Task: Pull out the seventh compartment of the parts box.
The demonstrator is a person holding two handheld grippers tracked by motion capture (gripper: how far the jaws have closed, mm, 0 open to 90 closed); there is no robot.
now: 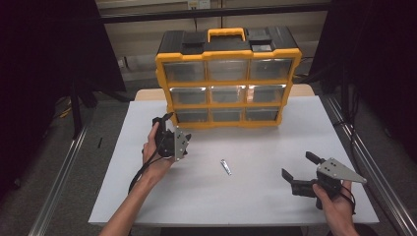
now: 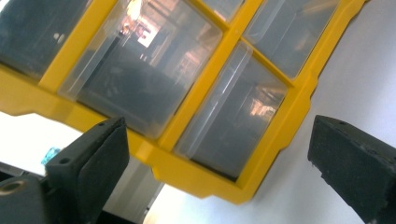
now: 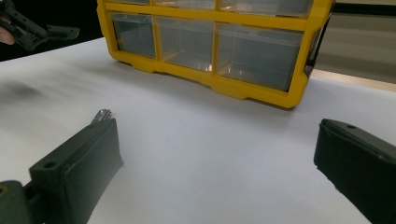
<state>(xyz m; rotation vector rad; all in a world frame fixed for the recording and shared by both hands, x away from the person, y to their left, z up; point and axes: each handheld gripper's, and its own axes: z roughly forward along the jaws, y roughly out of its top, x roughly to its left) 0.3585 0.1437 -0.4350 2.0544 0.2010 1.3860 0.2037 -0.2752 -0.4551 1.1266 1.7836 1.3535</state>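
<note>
I've got the left gripper [image 1: 169, 120] up near the organizer [image 1: 227, 78], low-left corner, jaws wide apart w/ nothing between them. In the left gripper view the jaws frame the bottom drawers [image 2: 231, 116] and the yellow frame; not touching any drawer as far as I can tell. Looks like I'm lining up on a bottom-row drawer, prob the left one.

Right gripper [image 1: 297, 169] sits near the table's [image 1: 275, 196] front-right, jaws also spread wide, holding nothing. It points toward the small metal tool [image 1: 225, 166], which lies flat on the table mid-way between the two grippers, well apart from the organizer. In the right gripper view the tool's tip [image 3: 101, 115] peeks out just past the left jaw; not gripped.

Progress, my read: basically at the start. All nine drawers look shut, tool untouched. Left to do: pull a drawer open, pick up the tool, drop it in, close the drawer. That's a guess from the layout, tho.
</note>
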